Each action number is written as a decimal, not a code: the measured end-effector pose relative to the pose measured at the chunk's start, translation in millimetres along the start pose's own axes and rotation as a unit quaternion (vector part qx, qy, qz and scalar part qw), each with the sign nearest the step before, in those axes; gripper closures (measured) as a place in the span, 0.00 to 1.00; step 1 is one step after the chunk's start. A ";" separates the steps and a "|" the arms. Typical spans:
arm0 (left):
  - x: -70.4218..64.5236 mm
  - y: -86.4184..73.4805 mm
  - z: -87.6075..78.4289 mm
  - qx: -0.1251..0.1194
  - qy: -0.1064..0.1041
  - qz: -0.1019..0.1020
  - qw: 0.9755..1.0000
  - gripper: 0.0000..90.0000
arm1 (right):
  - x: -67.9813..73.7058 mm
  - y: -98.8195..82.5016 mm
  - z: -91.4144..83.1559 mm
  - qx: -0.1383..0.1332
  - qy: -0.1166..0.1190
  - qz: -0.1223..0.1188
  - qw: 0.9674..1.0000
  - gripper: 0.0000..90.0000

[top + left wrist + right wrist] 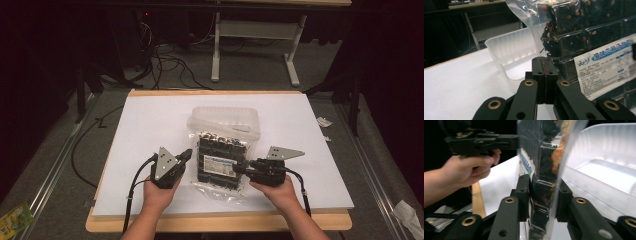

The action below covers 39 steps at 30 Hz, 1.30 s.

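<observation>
The clear plastic bag of dark packets (pixel 220 161) is clamped at its left edge by the left gripper (pixel 187 154) and at its right edge by the right gripper (pixel 239 167), just near of the translucent plastic tub (pixel 223 118), with bare white board (pixel 150 125) left open on both sides.

The clear bag (pixel 220 160) of dark packets covers the near wall of the translucent tub (pixel 223 120). Its label (pixel 607 67) runs off the left gripper view's right edge, the print too small to read.
</observation>
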<state>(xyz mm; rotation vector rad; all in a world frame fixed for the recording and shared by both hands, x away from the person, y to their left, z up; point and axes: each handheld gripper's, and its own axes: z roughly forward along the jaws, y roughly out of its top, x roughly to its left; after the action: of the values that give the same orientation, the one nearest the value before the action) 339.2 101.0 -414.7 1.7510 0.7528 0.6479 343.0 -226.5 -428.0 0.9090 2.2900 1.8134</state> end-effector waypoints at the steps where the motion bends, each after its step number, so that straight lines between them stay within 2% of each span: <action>1: 0.0 0.0 0.2 0.001 0.001 -0.001 1.000 1.00 | 1.3 0.0 -0.5 -0.001 0.005 0.001 1.000 0.82; 4: 0.8 -0.2 1.0 0.005 0.005 -0.004 1.000 1.00 | 4.5 0.1 -1.3 -0.001 0.014 -0.003 1.000 0.84; 8: 4.4 -1.6 2.4 0.018 0.007 -0.012 1.000 0.88 | 7.1 0.0 -2.0 -0.001 0.017 -0.007 1.000 0.84; 9: 6.6 -2.4 2.6 0.022 0.005 -0.018 1.000 0.88 | 7.8 0.0 -2.1 -0.001 0.015 -0.009 1.000 0.84; 12: 13.3 -4.6 1.8 0.043 -0.001 -0.034 0.998 0.71 | 9.1 -0.2 -2.5 -0.001 0.015 -0.010 1.000 0.84; 13: 14.8 -8.4 -1.3 0.048 -0.001 -0.036 0.998 0.64 | 9.7 -0.1 -2.5 0.000 0.014 -0.010 1.000 0.84; 16: 18.5 -14.8 -9.8 0.066 -0.004 -0.039 0.997 0.56 | 10.0 -0.2 -2.5 0.000 0.015 -0.011 1.000 0.84; 20: 22.3 -22.6 -20.4 0.078 0.006 -0.038 0.996 0.48 | 10.2 -0.5 -3.2 0.000 0.015 -0.012 1.000 0.84; 22: 26.3 -31.2 -27.4 0.092 0.015 -0.041 0.995 0.47 | 11.2 -0.6 -3.6 0.001 0.014 -0.013 1.000 0.84; 23: 28.9 -39.8 -31.8 0.106 0.019 -0.045 0.993 0.43 | 12.8 -0.7 -4.0 0.002 0.015 -0.015 1.000 0.84; 25: 31.5 -48.1 -36.4 0.125 0.025 -0.049 0.991 0.42 | 14.3 -0.4 -4.7 0.002 0.014 -0.018 1.000 0.84; 27: 33.8 -52.8 -40.8 0.133 0.021 -0.060 0.989 0.41 | 16.6 0.1 -5.6 0.002 0.013 -0.018 1.000 0.84; 30: 33.7 -52.8 -43.2 0.132 0.025 -0.058 0.989 0.41 | 20.0 2.1 -6.7 -0.002 0.010 -0.026 1.000 0.85; 31: 33.1 -50.9 -44.2 0.123 0.029 -0.059 0.990 0.41 | 21.5 3.0 -7.3 -0.002 0.008 -0.028 1.000 0.85; 39: 32.7 -49.6 -43.2 0.117 0.031 -0.050 0.991 0.41 | 28.1 8.4 -14.2 -0.017 -0.004 -0.035 0.999 0.85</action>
<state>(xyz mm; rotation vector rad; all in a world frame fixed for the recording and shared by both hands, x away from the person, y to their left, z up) 320.1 163.5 -448.1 1.8983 0.9870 0.5664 317.4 -223.8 -408.1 0.8169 2.2491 1.8122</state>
